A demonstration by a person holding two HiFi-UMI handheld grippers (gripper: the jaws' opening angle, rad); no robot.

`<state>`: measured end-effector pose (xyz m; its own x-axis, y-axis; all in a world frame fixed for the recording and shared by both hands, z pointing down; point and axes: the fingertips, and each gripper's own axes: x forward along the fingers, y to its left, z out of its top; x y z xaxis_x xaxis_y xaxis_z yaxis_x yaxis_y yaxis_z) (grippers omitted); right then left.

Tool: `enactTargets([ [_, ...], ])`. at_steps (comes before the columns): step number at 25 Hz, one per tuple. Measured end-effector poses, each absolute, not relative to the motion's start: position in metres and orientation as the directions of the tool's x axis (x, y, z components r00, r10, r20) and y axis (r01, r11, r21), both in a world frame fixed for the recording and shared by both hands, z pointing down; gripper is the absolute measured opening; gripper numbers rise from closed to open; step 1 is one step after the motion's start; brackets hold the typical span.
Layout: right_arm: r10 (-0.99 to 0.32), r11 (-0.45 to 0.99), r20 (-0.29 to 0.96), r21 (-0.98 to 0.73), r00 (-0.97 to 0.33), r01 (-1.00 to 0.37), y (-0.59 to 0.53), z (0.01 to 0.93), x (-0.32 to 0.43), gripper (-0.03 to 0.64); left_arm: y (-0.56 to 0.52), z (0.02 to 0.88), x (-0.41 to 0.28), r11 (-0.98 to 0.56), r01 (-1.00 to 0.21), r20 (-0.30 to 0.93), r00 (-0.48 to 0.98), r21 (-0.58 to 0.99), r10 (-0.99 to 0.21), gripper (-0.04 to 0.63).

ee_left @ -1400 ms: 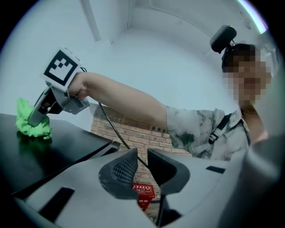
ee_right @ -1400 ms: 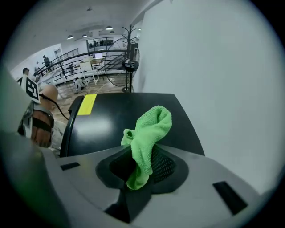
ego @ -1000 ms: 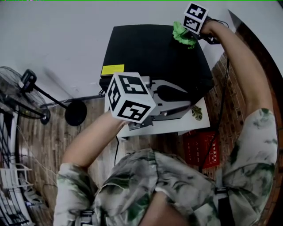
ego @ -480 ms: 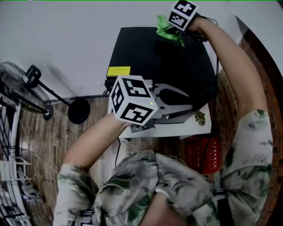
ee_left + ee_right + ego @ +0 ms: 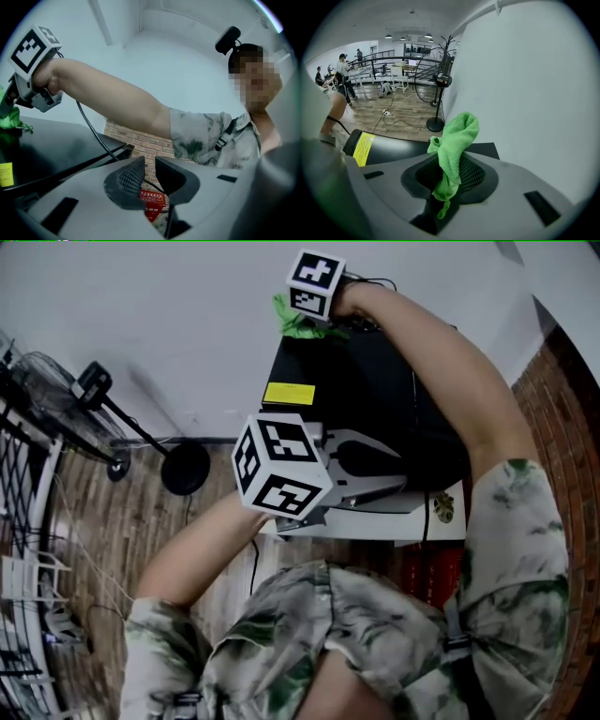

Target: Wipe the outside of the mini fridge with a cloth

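Observation:
The black mini fridge stands against the white wall, with a yellow label on its left side. My right gripper is at the fridge's far left top corner, shut on a green cloth. In the right gripper view the cloth sticks up from between the jaws of the right gripper, over the fridge top. My left gripper hovers over the fridge's near edge. In the left gripper view its jaws stand close together with nothing between them.
A standing fan with a round base is on the wooden floor at left. A brick wall runs along the right. A red crate sits on the floor, and a white board is under the fridge.
My right gripper has carried the green cloth leftward along the fridge top's far edge, from the right corner to the left corner. The left gripper has stayed over the near edge.

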<state>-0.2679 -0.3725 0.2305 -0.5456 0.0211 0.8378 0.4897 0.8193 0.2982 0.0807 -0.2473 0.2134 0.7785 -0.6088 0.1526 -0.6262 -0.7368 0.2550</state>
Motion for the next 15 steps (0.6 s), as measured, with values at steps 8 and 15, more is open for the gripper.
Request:
enactTargets([
  [8,-0.098,0.886,0.855,0.308,-0.509,0.346,-0.481,0.230,-0.203,0.104,-0.255,0.208,0.087,-0.753,-0.607,0.139,0.794,0.254,-0.592,0.077],
  [15,-0.219,0.920,0.853,0.343,-0.473,0.192,-0.562,0.221,-0.116,0.104,-0.272,0.207,0.118,-0.788,-0.557,0.140,0.830,0.264,-0.540,0.077],
])
